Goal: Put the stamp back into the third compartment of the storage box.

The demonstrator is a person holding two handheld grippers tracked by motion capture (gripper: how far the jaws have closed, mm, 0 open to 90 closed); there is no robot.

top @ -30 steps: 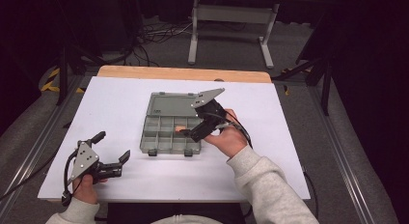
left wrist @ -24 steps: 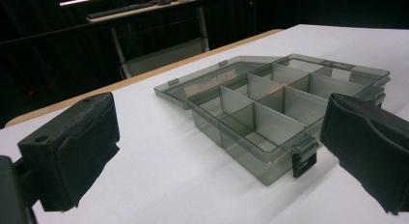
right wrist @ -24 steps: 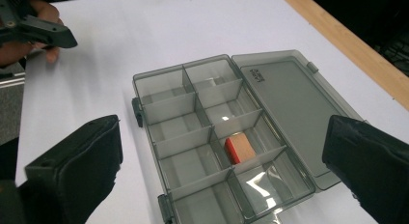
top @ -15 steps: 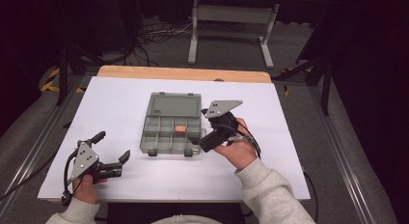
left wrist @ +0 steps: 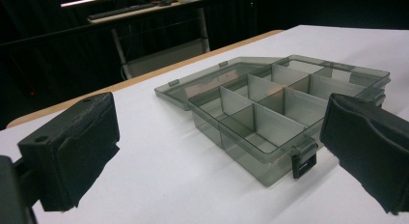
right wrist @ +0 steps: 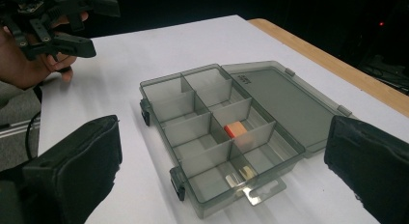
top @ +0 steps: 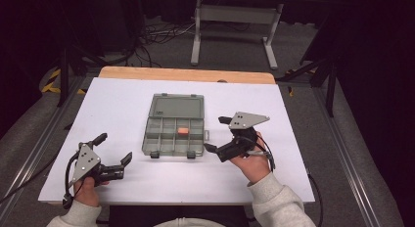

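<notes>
The open box [top: 173, 125] sits mid-surface [top: 122, 104]. All around the box the surface is bare, with room to pass.

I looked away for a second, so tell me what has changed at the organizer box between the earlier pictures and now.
The right hand-held gripper pulled back from over the box toward the person's right and now hangs open beside it, apart from it. An orange block lies in a middle compartment, where the gripper was a second ago. The left hand-held gripper stayed open at the near left, and the box stayed put with its lid open.
</notes>
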